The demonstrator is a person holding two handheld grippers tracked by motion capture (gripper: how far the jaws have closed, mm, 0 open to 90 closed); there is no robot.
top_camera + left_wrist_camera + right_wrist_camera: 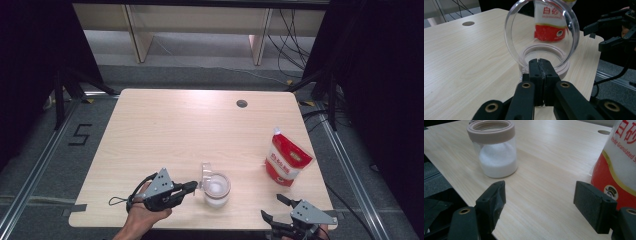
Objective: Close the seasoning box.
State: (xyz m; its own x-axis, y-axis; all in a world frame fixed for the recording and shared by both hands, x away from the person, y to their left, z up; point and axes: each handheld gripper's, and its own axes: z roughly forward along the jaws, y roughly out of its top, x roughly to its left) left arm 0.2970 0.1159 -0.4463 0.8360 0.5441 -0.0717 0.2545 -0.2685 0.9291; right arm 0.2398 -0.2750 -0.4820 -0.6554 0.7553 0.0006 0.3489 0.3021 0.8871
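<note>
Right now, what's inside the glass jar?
The glass jar holds white grains, like sugar or salt, filling its lower part. Its clear lid is flipped open. The jar's very bottom is covered by the grains.

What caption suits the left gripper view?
Shut left tongs hold the jar's clear lid upright; sugar bag behind.

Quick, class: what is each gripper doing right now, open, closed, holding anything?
Left gripper: closed at the jar's open lid.
Right gripper: open, holding nothing.

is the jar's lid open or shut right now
Open. The clear lid stands flipped up behind the jar, whose beige-rimmed mouth is uncovered, with white grains inside. The left gripper is shut at the lid's lower edge.
</note>
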